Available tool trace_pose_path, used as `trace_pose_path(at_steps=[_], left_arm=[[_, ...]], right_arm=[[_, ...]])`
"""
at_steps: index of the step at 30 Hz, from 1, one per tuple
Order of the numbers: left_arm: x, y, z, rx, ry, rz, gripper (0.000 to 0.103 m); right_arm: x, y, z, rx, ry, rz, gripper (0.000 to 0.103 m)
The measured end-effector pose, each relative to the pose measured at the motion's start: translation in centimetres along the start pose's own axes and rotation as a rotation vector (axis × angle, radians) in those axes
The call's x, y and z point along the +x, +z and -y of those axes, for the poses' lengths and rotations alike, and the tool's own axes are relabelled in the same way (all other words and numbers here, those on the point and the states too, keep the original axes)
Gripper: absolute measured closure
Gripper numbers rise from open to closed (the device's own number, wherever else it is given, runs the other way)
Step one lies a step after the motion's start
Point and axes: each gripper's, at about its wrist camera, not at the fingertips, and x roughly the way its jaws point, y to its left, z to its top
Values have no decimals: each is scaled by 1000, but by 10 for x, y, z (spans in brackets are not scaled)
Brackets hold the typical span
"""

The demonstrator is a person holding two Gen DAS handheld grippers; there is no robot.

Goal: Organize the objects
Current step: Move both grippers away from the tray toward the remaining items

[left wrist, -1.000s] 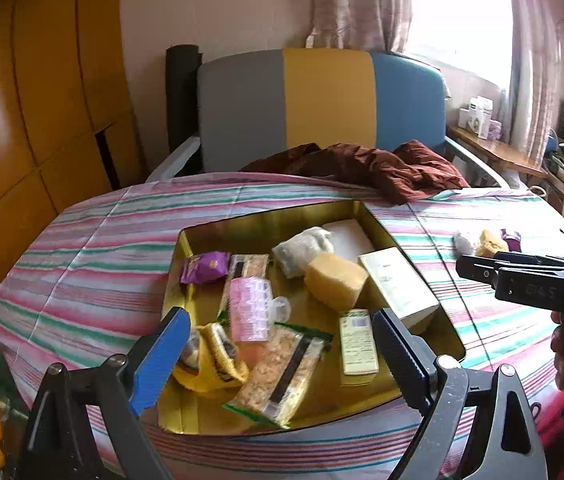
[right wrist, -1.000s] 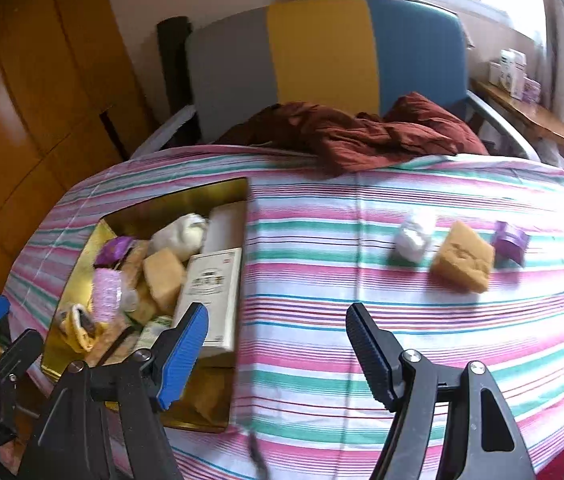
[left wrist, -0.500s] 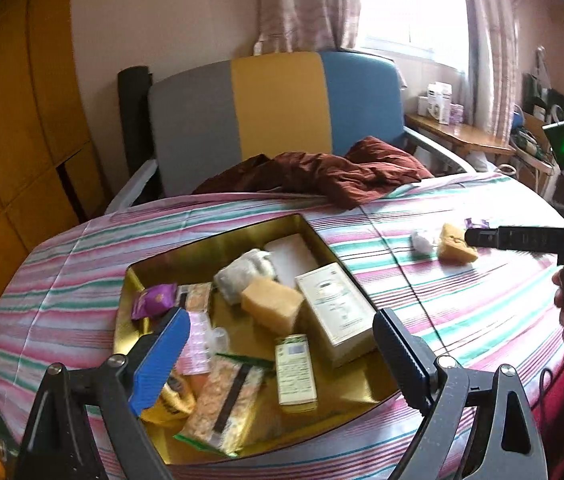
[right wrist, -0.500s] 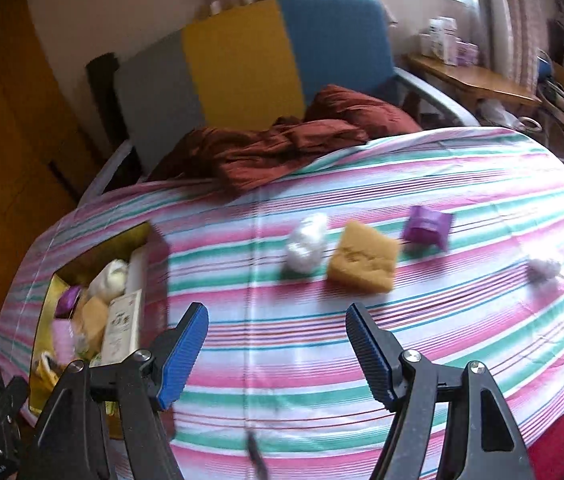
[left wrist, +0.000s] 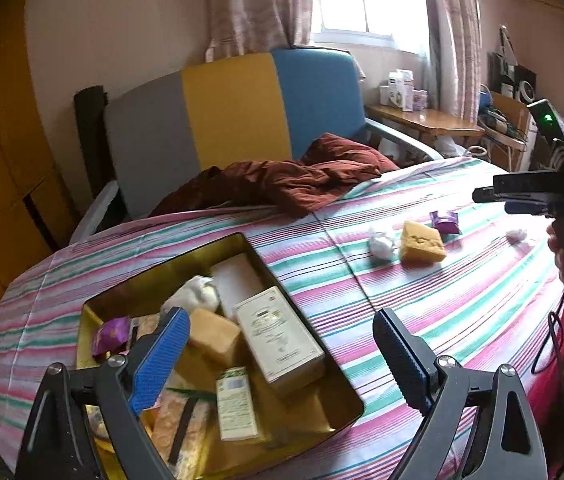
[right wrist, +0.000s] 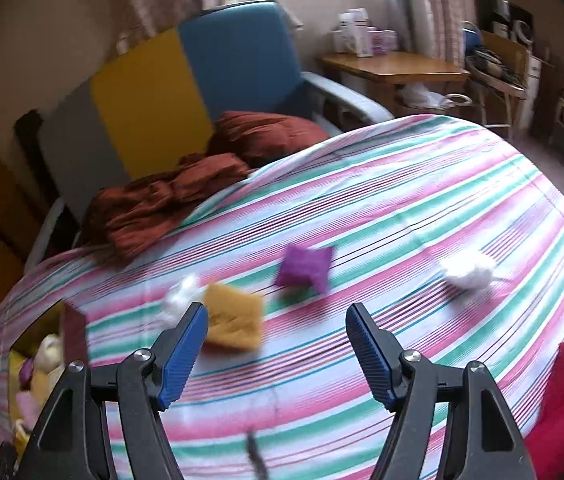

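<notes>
Two hand-held grippers hover over a table covered in a pink, green and white striped cloth [left wrist: 461, 300]. Behind the table stands a chair [left wrist: 234, 120] with grey, yellow and blue panels, and a dark red cloth [left wrist: 282, 184] is bunched across the table's far edge. On the left part of the table lies a shallow gold tin [left wrist: 258, 252], crowded with items: a cream box [left wrist: 278, 332], a yellow sponge [left wrist: 214, 336], a white wad [left wrist: 198, 298], a purple packet [left wrist: 112, 330] and several snack packs. Well apart from the tin, to its right, four loose things lie on the stripes: a second yellow sponge [right wrist: 234, 322] with a white ball [right wrist: 180, 300] just beside it, a purple pouch [right wrist: 303, 268] near them, and another white ball [right wrist: 469, 270] farther right. The left gripper [left wrist: 282, 360] hangs above the tin's near right corner, jaws wide apart and empty. The right gripper [right wrist: 276, 348] hangs over bare cloth, near the loose sponge, jaws apart with nothing between them; that view is blurred.
</notes>
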Motion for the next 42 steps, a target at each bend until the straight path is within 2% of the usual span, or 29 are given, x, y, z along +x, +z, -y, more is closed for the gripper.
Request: trace_pose_path(at_steps=[6, 12, 30, 42], left_arm=[[12, 10, 19, 40, -20, -6, 10], [30, 21, 38, 72, -38, -26, 10], [93, 44, 103, 145, -119, -97, 10], [127, 44, 129, 165, -156, -164, 10]], right_arm=[[20, 17, 48, 101, -78, 37, 31], [39, 9, 90, 280, -33, -12, 31], [37, 7, 113, 418, 56, -12, 31], [32, 5, 127, 501, 52, 27, 31]])
